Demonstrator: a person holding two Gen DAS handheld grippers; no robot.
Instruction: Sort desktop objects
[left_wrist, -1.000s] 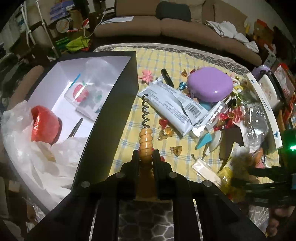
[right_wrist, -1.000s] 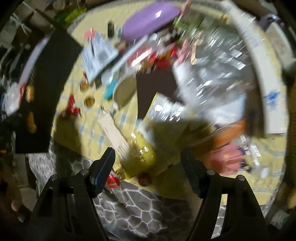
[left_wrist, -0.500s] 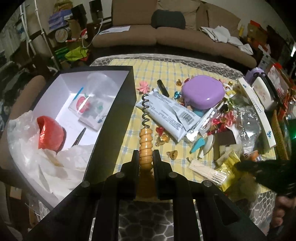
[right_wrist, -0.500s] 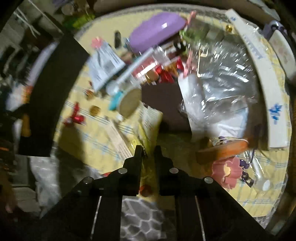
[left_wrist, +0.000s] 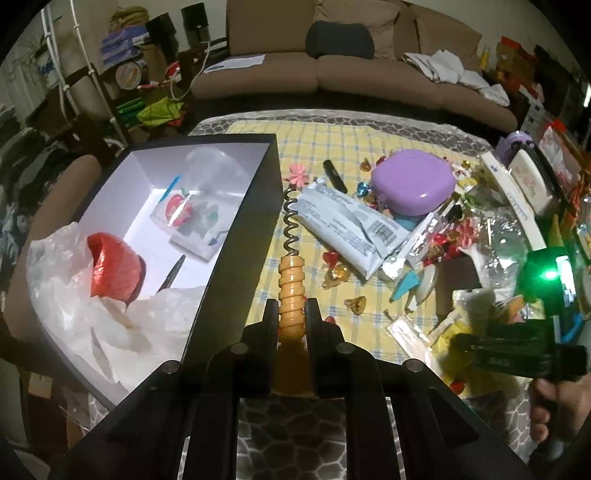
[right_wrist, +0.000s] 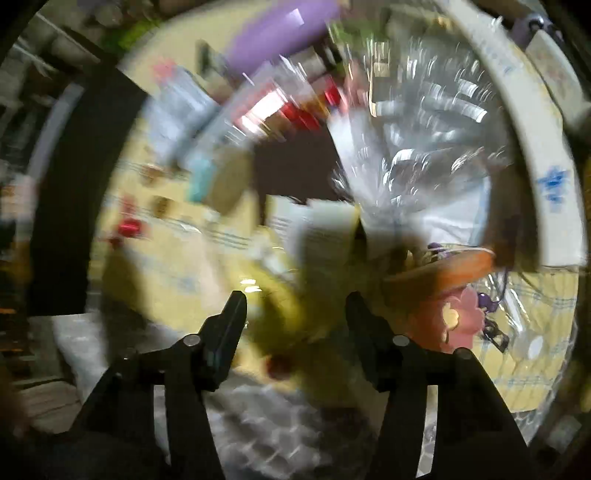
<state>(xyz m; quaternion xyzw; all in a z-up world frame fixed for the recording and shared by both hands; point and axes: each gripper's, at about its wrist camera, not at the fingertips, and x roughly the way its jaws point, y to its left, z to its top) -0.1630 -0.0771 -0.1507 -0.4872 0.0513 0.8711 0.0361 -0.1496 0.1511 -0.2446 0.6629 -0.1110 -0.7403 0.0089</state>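
Left gripper (left_wrist: 291, 314) is clamped on the orange ribbed handle of a corkscrew (left_wrist: 291, 280); its metal spiral points away from the camera, just beside the black outer wall of the box (left_wrist: 236, 236). The corkscrew is held above the yellow checked surface (left_wrist: 314, 147), outside the box. Inside the white-lined box: crumpled white plastic bag (left_wrist: 74, 295), red foil-wrapped item (left_wrist: 112, 267), clear packet with a red print (left_wrist: 188, 218).

Right gripper (right_wrist: 295, 306) has its jaws apart and opening. A yellow packet (right_wrist: 291, 325) lies between them, pads not pressing on it. The right wrist view is heavily motion-blurred, so contact is hard to read. Nearby clutter: purple case (left_wrist: 412, 181), silver wrapper (left_wrist: 347, 225), pink flower piece (right_wrist: 458, 319).
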